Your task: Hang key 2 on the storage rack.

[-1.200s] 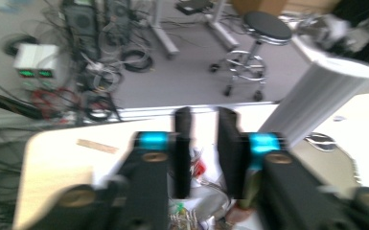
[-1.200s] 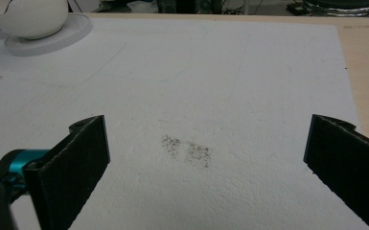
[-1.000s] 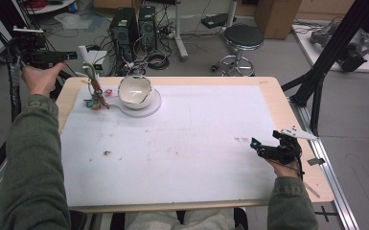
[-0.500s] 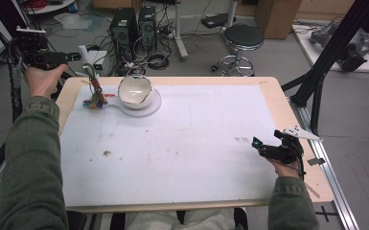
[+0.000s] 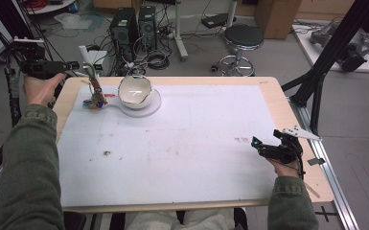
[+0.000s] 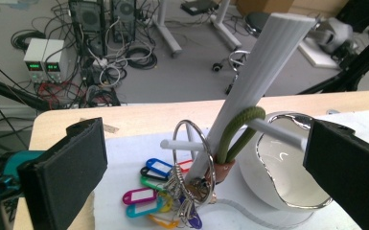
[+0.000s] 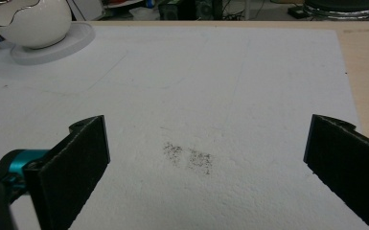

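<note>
The bunch of keys hangs on a large metal ring at the foot of a slanted, ribbed white post, with coloured plastic key tags in blue, green, pink, teal and yellow fanned out on the white mat beside it. An olive-green cord loop hangs on the same post, over a thin white crossbar peg. In the high view the key bunch lies at the far left corner of the white mat that covers the wooden tabletop.

Just beside the post stands a white, egg-shaped bowl with a wavy silver rim, set on a round pale base.

The left claw faces the post and keys. Its jaws have just been opening and now stand wide apart, one on each side of the key ring and post, with neither pad touching anything. In the high view the left claw is held by the person's left hand at the far left edge of the tabletop.

The right claw is well apart from all this, low over the mat near the right edge, above a faint grey smudge. Its jaws are also spread wide with nothing between them. The right hand grips it.
</note>
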A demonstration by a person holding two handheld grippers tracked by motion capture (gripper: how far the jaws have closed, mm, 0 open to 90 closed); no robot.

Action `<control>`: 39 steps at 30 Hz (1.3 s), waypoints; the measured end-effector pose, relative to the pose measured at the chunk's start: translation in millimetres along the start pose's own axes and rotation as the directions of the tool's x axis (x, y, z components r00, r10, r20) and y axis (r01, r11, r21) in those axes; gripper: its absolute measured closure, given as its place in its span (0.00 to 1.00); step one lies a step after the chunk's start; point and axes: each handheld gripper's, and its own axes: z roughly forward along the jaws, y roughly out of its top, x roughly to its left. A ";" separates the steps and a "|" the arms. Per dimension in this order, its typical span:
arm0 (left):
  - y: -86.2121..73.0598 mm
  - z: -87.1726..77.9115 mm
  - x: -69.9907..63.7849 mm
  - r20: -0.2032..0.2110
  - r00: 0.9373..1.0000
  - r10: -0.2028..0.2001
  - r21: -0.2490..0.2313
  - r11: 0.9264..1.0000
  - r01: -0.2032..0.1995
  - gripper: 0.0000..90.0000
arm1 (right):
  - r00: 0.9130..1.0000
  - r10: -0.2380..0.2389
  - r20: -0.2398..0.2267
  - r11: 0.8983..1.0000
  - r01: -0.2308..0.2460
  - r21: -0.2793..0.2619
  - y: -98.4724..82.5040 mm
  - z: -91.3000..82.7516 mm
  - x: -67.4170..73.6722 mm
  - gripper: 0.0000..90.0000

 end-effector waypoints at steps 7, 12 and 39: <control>-14.9 -7.9 4.5 -0.022 1.000 0.006 -0.018 1.000 -0.006 0.02 | 1.000 0.002 -0.003 1.000 -0.002 0.003 0.6 0.8 1.2 0.01; -23.1 -13.5 3.4 -0.024 1.000 0.014 -0.026 1.000 -0.015 0.02 | 1.000 0.005 -0.006 1.000 -0.005 0.003 0.9 1.9 1.0 0.01; -66.2 -25.8 -14.8 -0.024 0.999 0.024 -0.084 0.996 -0.026 0.02 | 1.000 0.001 -0.006 1.000 -0.001 0.001 0.7 1.4 0.6 0.01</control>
